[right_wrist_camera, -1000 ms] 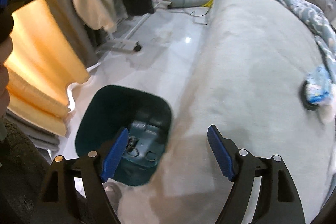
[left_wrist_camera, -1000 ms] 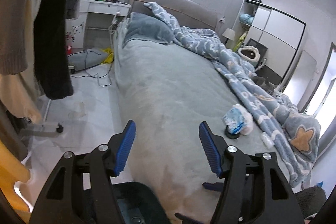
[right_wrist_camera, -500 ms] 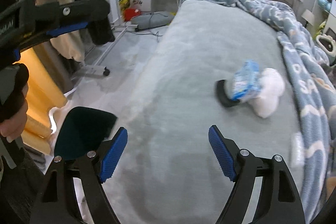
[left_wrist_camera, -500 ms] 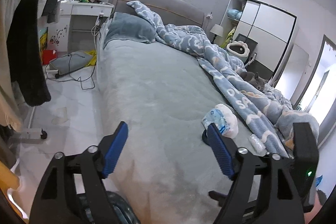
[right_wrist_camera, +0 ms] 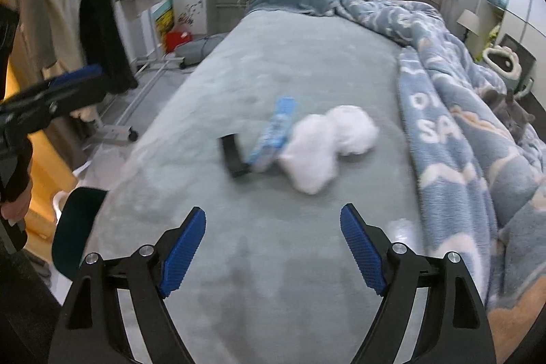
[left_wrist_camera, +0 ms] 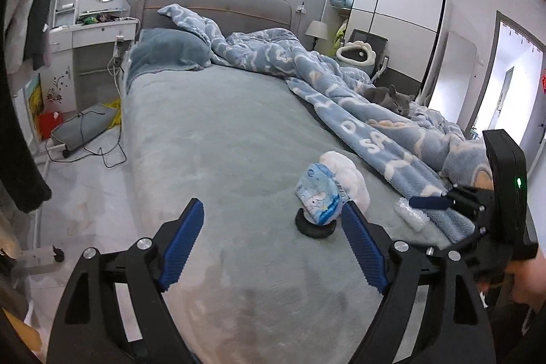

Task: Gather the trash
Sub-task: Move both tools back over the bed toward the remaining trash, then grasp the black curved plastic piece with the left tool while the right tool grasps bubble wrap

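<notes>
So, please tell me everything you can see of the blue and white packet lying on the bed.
The blue and white packet is a soft, crinkled plastic pack, pale blue with white printed figures. It stands tilted on the grey bed cover, its lower end propped on a small black round object. A white fluffy item presses against its far side. No gripper touches it; both sets of jaws are open and short of it.

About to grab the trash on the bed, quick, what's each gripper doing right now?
Left gripper: open, holding nothing.
Right gripper: open, holding nothing.
</notes>
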Available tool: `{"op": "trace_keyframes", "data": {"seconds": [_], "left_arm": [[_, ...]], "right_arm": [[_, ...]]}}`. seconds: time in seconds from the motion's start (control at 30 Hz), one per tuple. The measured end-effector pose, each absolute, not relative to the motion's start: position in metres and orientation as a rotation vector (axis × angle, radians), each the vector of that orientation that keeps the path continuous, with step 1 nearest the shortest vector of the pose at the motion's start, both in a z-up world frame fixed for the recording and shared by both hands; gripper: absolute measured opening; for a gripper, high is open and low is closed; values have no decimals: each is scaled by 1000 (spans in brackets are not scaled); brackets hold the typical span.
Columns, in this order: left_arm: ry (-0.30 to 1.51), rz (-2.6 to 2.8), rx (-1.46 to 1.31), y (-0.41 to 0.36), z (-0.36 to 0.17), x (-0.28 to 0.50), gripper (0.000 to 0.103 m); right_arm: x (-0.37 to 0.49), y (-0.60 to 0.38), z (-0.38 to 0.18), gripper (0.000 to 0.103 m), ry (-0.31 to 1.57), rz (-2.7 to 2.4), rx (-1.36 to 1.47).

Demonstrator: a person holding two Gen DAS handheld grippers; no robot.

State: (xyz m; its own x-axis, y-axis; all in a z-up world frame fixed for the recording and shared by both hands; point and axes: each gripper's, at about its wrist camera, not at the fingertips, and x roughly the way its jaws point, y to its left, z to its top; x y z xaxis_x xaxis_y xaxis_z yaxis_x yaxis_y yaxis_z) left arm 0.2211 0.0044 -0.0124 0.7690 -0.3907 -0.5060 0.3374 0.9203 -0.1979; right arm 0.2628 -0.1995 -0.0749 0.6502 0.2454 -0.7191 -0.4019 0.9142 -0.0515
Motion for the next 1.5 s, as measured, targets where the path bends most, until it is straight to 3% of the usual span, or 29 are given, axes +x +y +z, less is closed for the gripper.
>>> {"op": "trace_keyframes", "data": {"seconds": [0.8, 1.1, 1.5], "left_arm": [[704, -447, 116, -92, -78, 281, 86], [757, -473, 151, -102, -91, 289, 76], [785, -486, 91, -94, -94, 292, 53]], "right_arm": [[301, -297, -113, 83, 841, 360, -47], [300, -320, -116, 83, 857, 371, 54], [305, -326, -117, 83, 858, 380, 83]]}}
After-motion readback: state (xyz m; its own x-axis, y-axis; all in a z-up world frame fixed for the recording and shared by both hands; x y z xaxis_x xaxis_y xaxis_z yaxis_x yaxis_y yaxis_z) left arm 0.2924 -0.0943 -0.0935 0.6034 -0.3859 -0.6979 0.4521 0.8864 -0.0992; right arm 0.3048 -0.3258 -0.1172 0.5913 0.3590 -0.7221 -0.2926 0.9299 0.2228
